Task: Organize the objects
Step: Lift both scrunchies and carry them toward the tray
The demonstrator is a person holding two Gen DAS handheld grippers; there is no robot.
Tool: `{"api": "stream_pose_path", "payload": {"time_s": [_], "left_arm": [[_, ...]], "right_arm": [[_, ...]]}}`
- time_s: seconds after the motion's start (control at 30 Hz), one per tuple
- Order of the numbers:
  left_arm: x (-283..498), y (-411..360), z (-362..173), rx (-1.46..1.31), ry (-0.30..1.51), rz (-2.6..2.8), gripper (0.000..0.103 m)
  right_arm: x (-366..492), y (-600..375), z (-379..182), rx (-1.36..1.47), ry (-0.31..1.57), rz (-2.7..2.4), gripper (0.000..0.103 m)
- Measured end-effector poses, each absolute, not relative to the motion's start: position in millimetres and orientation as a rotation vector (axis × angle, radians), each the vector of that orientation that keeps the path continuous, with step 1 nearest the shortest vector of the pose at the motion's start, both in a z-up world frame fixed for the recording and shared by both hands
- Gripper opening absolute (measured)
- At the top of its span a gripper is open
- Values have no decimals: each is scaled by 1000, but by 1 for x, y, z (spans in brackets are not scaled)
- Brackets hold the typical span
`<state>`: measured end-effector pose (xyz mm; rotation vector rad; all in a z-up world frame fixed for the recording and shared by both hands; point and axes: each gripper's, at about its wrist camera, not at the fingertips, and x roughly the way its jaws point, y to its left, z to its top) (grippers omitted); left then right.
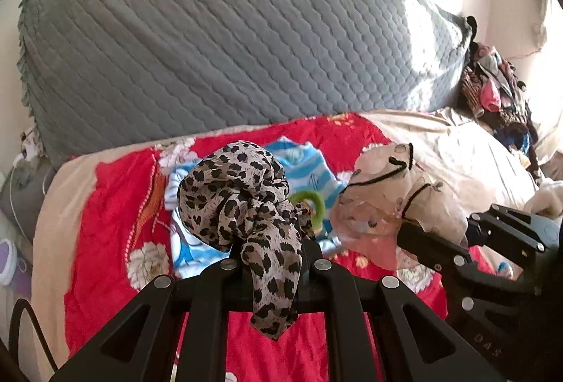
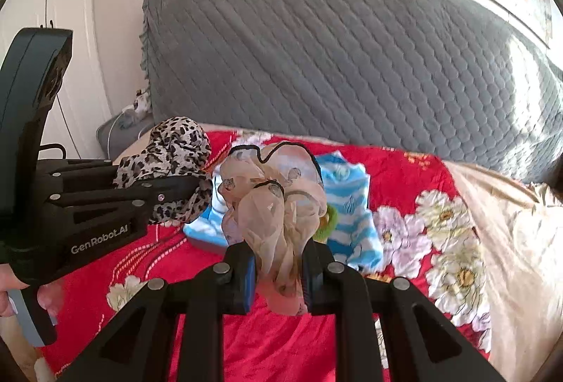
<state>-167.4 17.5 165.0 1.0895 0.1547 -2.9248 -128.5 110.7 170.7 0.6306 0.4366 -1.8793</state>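
My left gripper (image 1: 271,258) is shut on a leopard-print scarf (image 1: 239,202), bunched above the jaws with a tail hanging below. In the right wrist view the same left gripper (image 2: 200,185) comes in from the left with the leopard-print scarf (image 2: 172,149). My right gripper (image 2: 279,258) is shut on a sheer beige scarf (image 2: 278,192) with black trim, and the right gripper (image 1: 401,227) shows at the right of the left wrist view with the beige scarf (image 1: 383,192). Both scarves hang above a blue-and-white striped cloth (image 1: 306,170) (image 2: 348,192) and a green ring (image 1: 313,202) on the bed.
A red floral bedspread (image 1: 112,227) (image 2: 404,177) covers the bed over a beige sheet (image 1: 457,142). A grey quilted headboard cover (image 1: 228,40) (image 2: 334,58) stands behind. A heap of mixed clothes (image 1: 496,89) lies far right. A person's fingers (image 2: 10,297) hold the left gripper's handle.
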Motion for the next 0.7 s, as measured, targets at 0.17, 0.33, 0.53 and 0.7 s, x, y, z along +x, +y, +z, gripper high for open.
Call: {"api": "stream_pose_path", "payload": {"time_s": [0.17, 0.33, 0.53, 0.7], "left_arm": [[-176, 15, 183, 1028, 159, -2928, 12], [-185, 12, 191, 992, 168, -2929, 12], [-199, 7, 194, 977, 183, -2918, 12], [-211, 0, 190, 959, 175, -2907, 12]], "right_arm": [[-129, 106, 187, 596, 417, -1892, 20], [-131, 100, 200, 562, 416, -1904, 20], [-137, 90, 212, 536, 407, -1913, 20], [-141, 78, 213, 520, 425, -1914, 20]]}}
